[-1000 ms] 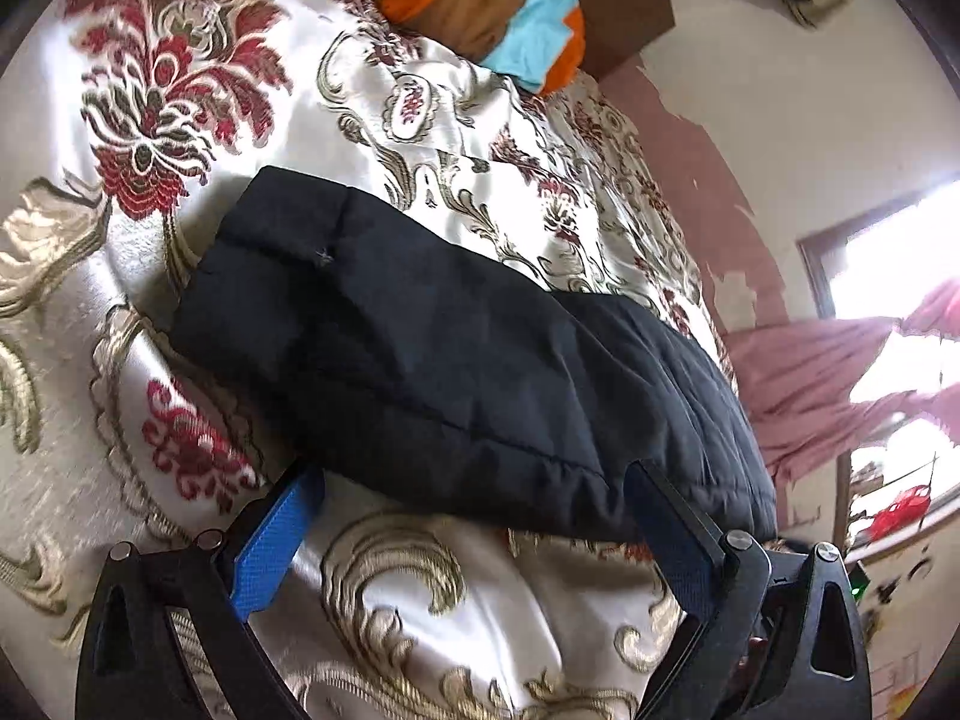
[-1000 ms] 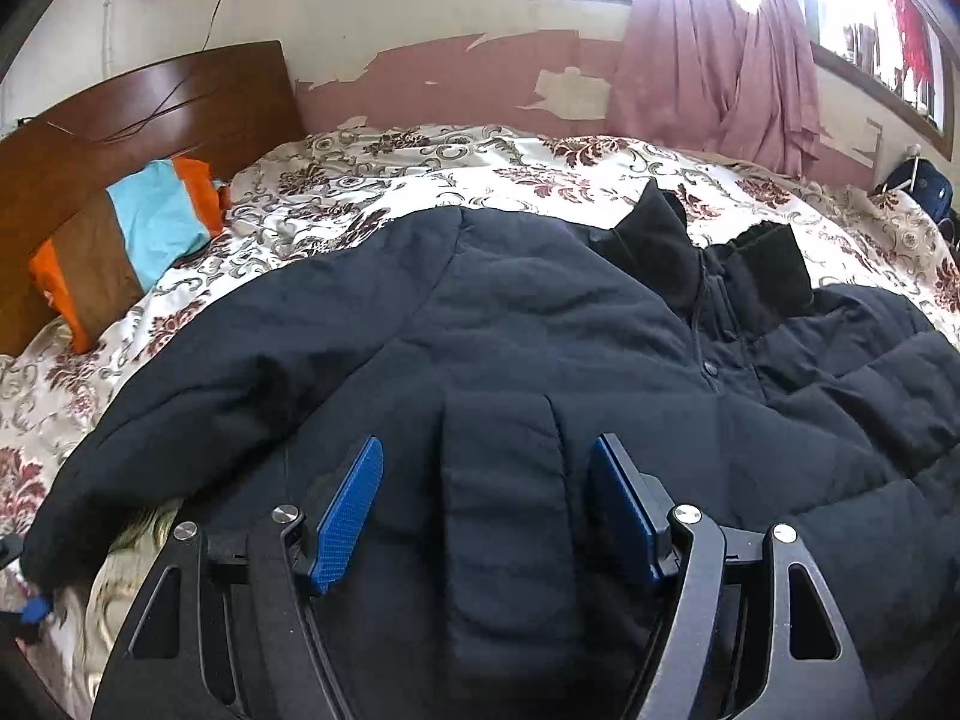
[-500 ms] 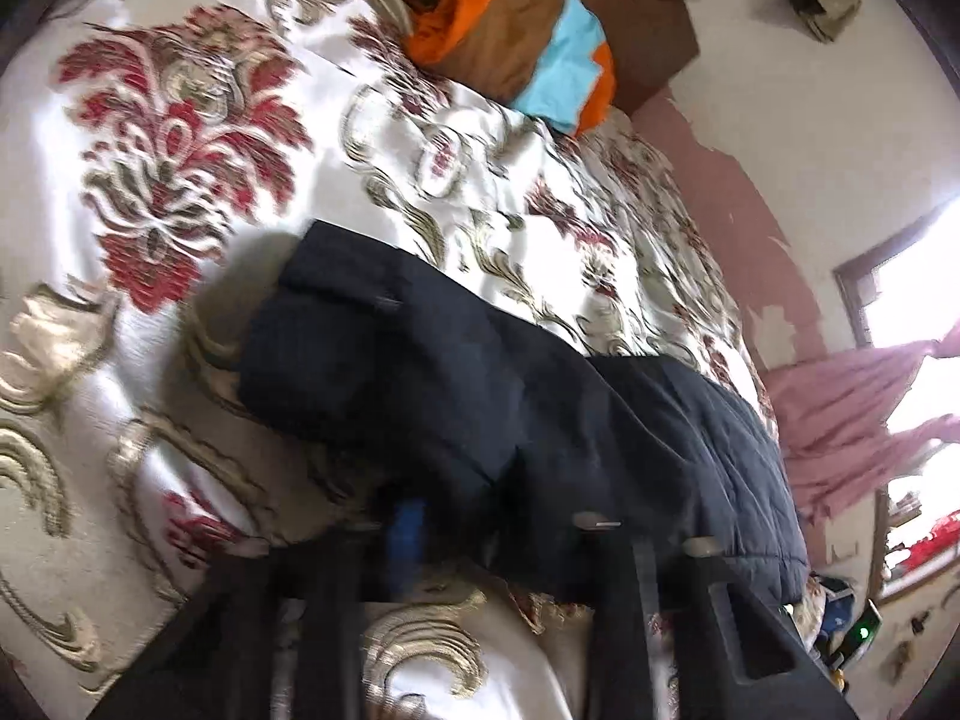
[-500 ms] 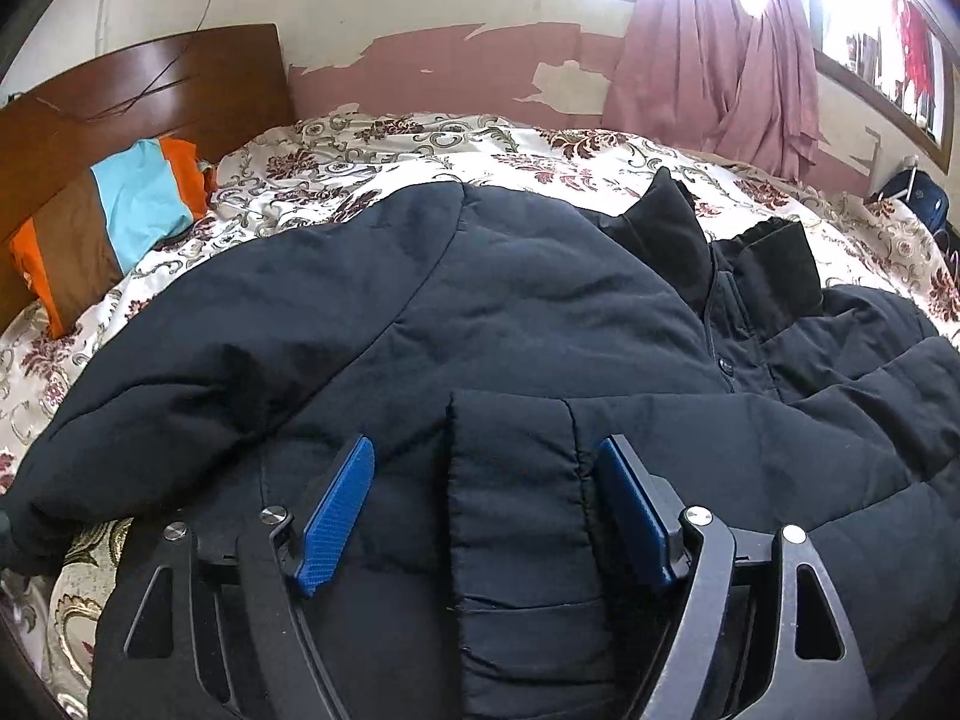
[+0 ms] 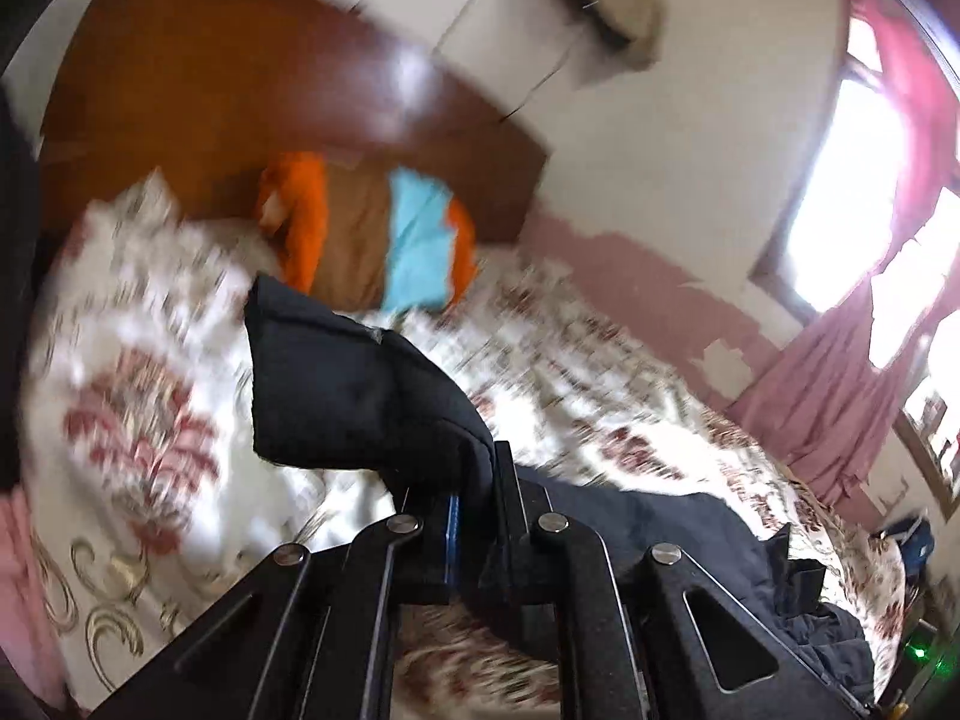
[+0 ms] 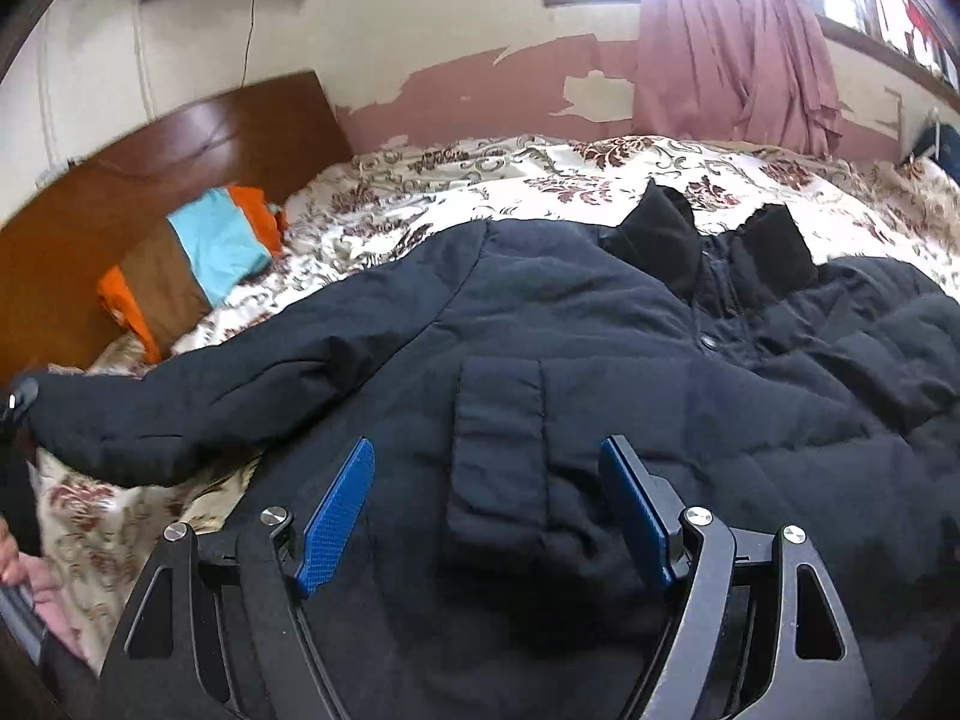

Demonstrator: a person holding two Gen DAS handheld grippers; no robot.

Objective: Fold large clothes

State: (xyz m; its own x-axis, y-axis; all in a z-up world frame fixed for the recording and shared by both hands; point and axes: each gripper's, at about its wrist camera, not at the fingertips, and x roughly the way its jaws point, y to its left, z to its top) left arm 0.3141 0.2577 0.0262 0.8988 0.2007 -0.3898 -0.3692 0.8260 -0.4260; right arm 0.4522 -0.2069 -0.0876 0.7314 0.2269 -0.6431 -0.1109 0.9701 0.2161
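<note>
Floral bedspread (image 6: 600, 174), black jacket (image 6: 600, 330) spread out, left gripper (image 5: 474, 480) clamping sleeve (image 5: 348, 390), right gripper (image 6: 486, 504) wide above pocket

A striped pillow (image 6: 198, 258) leans against the wooden headboard (image 6: 150, 162) on the floral bedspread (image 6: 540, 174), pink curtains (image 6: 738, 42) behind.

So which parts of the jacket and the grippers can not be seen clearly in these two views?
- Left wrist view: the left gripper is shut on the sleeve, which covers the fingertips. Motion blur smears the bedspread.
- Left wrist view: the gripper body hides the sleeve's join to the jacket.
- Right wrist view: the right gripper is open over the jacket; the lower hem is cut off by the bottom edge, and the right side by the right edge.
</note>
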